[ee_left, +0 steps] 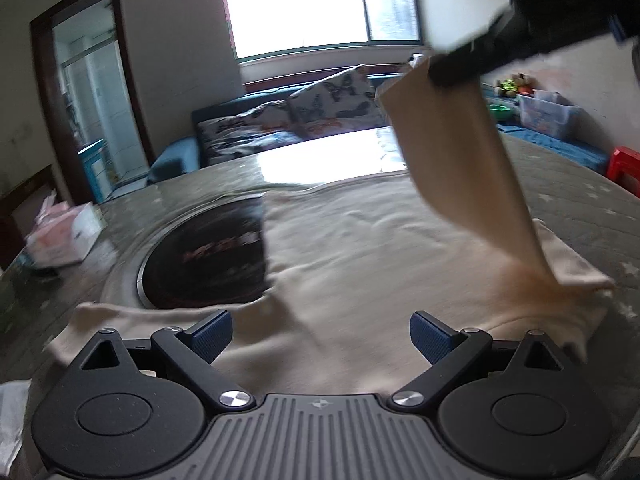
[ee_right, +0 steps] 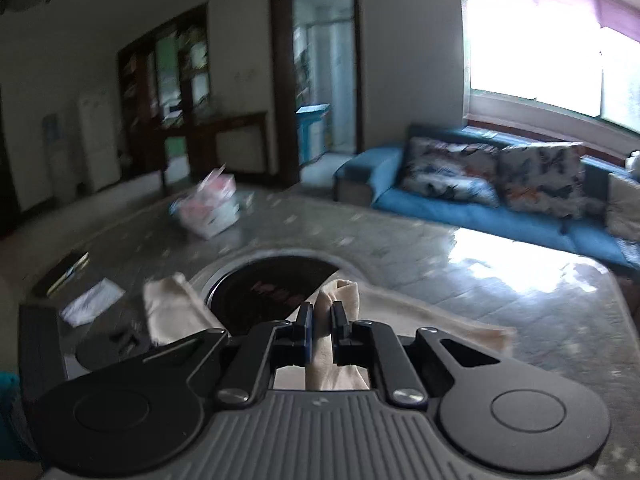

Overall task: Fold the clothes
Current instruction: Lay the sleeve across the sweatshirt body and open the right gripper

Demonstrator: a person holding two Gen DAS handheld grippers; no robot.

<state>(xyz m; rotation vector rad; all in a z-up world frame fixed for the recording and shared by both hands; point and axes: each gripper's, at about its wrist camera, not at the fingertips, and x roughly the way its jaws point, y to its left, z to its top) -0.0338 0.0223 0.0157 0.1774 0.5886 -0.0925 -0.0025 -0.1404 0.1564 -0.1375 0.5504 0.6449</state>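
Note:
A cream garment [ee_left: 360,256] lies spread on the grey round table [ee_left: 580,200]. My left gripper [ee_left: 320,336] is open and empty, low over the garment's near edge. My right gripper [ee_right: 321,316] is shut on a bunched sleeve of the cream garment [ee_right: 340,292] and holds it high above the table. In the left wrist view that sleeve [ee_left: 460,148] hangs stretched from the right gripper [ee_left: 452,70] at the upper right down to the garment's right side.
A dark round inset [ee_left: 208,260] sits in the table, partly under the garment. A pink tissue box [ee_left: 64,236] stands at the table's left. A blue sofa with butterfly cushions [ee_right: 492,180] is beyond. White paper [ee_right: 92,300] lies on the table.

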